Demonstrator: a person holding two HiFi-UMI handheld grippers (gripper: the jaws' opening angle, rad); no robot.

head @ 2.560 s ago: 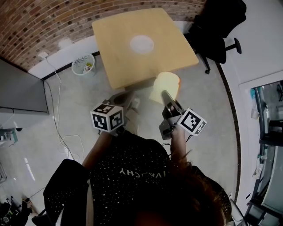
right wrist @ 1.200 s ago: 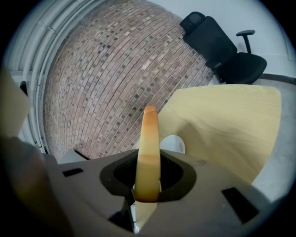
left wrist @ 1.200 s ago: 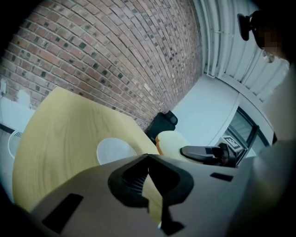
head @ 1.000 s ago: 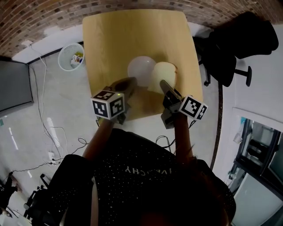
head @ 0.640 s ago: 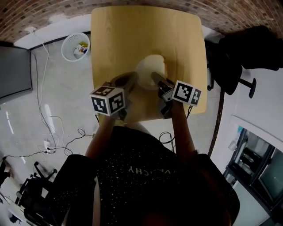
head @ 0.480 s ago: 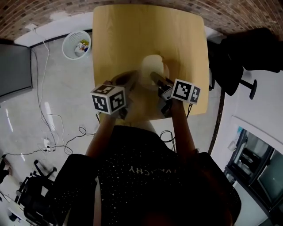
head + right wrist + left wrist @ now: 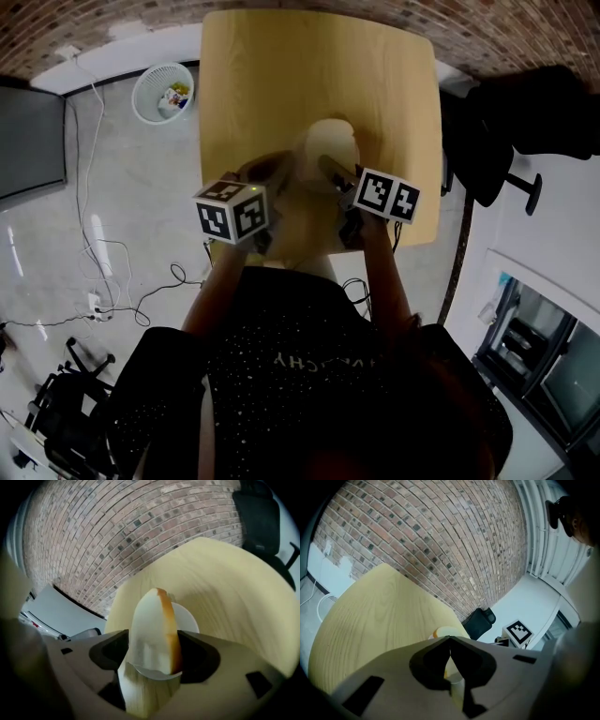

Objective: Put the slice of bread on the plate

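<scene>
A pale slice of bread (image 7: 152, 630) with an orange-brown crust stands on edge over the white plate (image 7: 187, 616) on the wooden table (image 7: 281, 66). My right gripper (image 7: 154, 657) straddles it. Its jaws are opening, with a dark gap on each side of the slice, so the pads no longer press on it. In the head view the bread (image 7: 330, 139) and the plate (image 7: 300, 161) lie just beyond my right gripper (image 7: 328, 171). My left gripper (image 7: 272, 171) hovers to the left of the plate. In the left gripper view my left gripper (image 7: 450, 638) is shut with nothing in it.
A white waste basket (image 7: 164, 94) stands on the floor left of the table. A black office chair (image 7: 534, 122) stands to the right. A brick wall (image 7: 440, 536) runs behind the table. Cables (image 7: 103, 281) trail over the floor on the left.
My right gripper brought the bread from beside the table to the plate and lowered it there. My left gripper moved forward to the plate's left side.
</scene>
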